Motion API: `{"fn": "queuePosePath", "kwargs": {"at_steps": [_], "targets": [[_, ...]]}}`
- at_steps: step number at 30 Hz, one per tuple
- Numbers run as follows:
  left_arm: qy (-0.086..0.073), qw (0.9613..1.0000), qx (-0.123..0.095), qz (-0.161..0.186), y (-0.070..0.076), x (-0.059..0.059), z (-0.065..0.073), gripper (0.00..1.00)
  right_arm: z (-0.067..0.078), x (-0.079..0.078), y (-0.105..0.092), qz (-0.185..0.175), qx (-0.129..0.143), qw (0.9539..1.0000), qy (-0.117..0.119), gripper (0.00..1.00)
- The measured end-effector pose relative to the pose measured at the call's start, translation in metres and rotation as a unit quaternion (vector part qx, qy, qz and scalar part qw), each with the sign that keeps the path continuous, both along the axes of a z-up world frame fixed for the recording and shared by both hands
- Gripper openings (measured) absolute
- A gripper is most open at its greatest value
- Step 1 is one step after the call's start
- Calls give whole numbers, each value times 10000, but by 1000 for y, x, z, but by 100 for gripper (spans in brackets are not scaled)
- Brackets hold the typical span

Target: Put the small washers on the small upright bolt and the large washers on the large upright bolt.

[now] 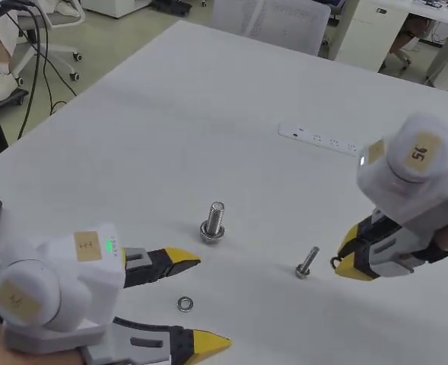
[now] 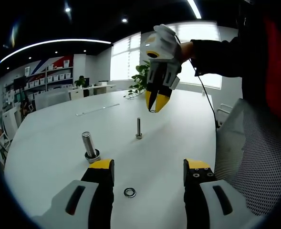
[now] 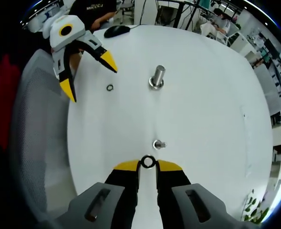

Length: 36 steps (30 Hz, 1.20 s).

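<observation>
We are observing a white table [image 1: 208, 114] that is carrying all the work items. A white power strip [image 1: 319, 140] is lying on it toward the far right.

The left gripper [image 1: 211, 303] is sitting low at the near left edge of the table, and its yellow-tipped jaws are standing wide apart, holding nothing. In its own view the left gripper [image 2: 149, 167] is facing both bolts across the table.

The right gripper [image 1: 344, 262] is hovering at the right, just beside the small bolt [image 1: 308, 262] and apart from it. Its jaws are closing on a washer [image 3: 148, 161], which is showing as a dark ring pinched between the yellow tips. We are seeing that grip most clearly in the right gripper view [image 3: 148, 164].

The large bolt [image 1: 214, 220] is standing upright near the middle of the table. A ring is sitting at its base, but we cannot tell whether this is a washer or the bolt head. The small bolt is standing to the right of the large bolt, well apart from it, with its shaft bare.

A loose washer [image 1: 185, 304] is lying flat on the table, near the large bolt and between the left gripper's open jaws, touching neither.
</observation>
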State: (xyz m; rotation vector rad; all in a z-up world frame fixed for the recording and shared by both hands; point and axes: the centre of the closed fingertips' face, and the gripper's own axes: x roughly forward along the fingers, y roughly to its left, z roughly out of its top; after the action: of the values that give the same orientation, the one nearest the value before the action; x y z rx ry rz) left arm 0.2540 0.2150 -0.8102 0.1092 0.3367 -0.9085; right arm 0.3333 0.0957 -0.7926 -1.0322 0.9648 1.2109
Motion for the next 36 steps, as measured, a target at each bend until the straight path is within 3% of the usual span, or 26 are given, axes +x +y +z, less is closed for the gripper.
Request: {"fn": "queuePosePath", "kwargs": {"at_steps": [11,19,36], "targets": [[26,10000,-19,50,1,0,-2,58,4,17,11,113,14,9999,-102,15],[34,9999,-45,85,3,-2,-3,58,-6,22,17,215,-63,9997,-41,15],[48,9998,-88,182,6,0,-4,60,-17,23,17,222,-186,9996,70,15]]}}
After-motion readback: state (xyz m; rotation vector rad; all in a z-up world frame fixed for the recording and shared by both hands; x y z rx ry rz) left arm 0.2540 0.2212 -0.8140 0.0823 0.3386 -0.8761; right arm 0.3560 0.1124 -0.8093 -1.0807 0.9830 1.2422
